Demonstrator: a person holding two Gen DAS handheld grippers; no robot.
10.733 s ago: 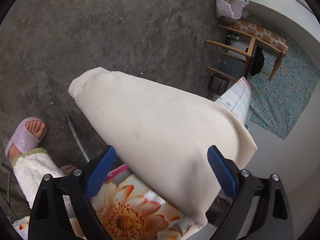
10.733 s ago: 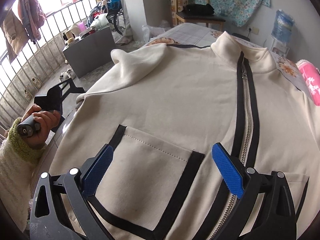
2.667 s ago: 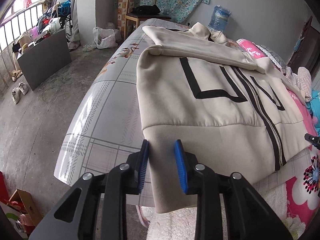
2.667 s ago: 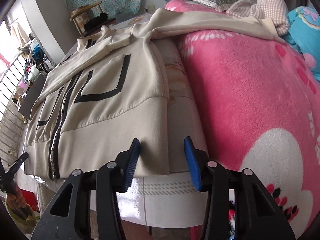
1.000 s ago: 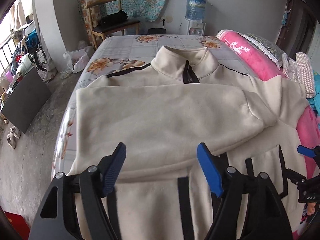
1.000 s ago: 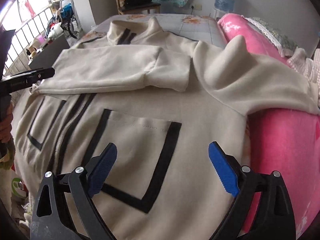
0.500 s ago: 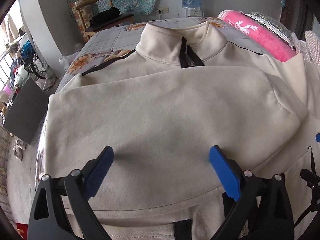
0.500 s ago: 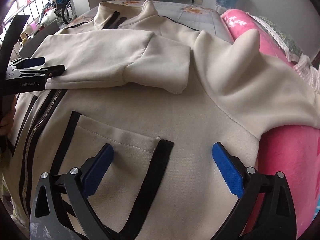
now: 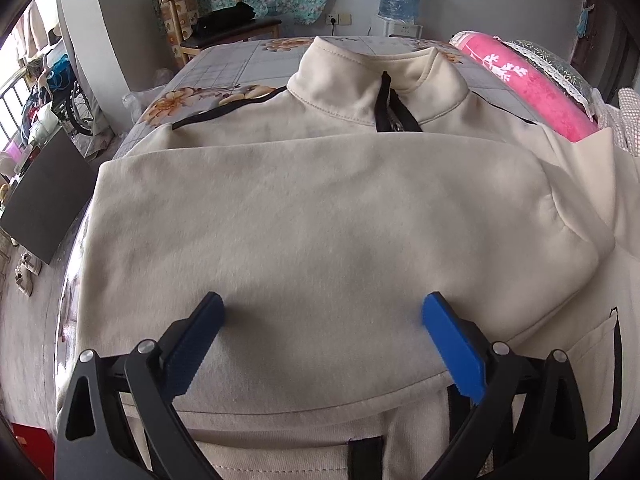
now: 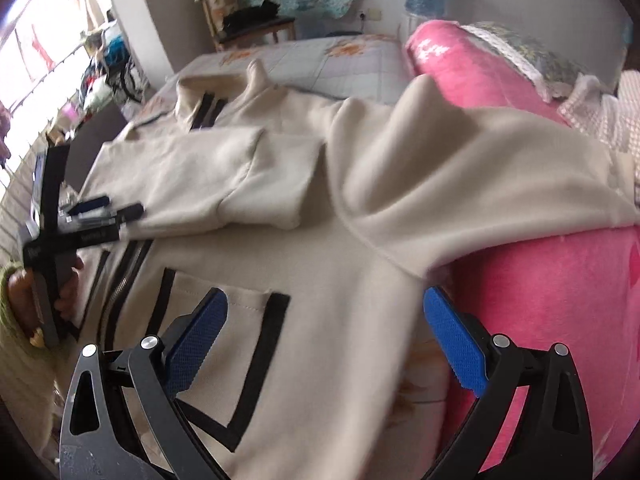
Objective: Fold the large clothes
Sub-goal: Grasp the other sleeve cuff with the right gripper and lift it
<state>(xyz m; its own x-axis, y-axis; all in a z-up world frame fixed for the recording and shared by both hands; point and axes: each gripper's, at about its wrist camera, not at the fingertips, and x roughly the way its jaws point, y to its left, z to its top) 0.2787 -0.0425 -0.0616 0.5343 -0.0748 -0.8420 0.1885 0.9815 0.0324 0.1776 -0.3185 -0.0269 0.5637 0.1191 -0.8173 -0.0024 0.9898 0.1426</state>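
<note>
We see the left gripper [image 9: 322, 314] spread wide above the folded sleeve [image 9: 320, 224] of the cream jacket [image 9: 380, 92] on the bed [image 9: 224, 68]; the right gripper [image 10: 324, 312] gapes wide, gripping nothing, near the bed's pink-blanket [image 10: 560, 300] edge.

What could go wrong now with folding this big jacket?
The other sleeve lies bunched over the pink blanket, so the right claw, open, might drag the blanket along when it grabs it. The left claw is open over the folded sleeve, so that sleeve lies loose; tugging the jacket could slide it out of place.
</note>
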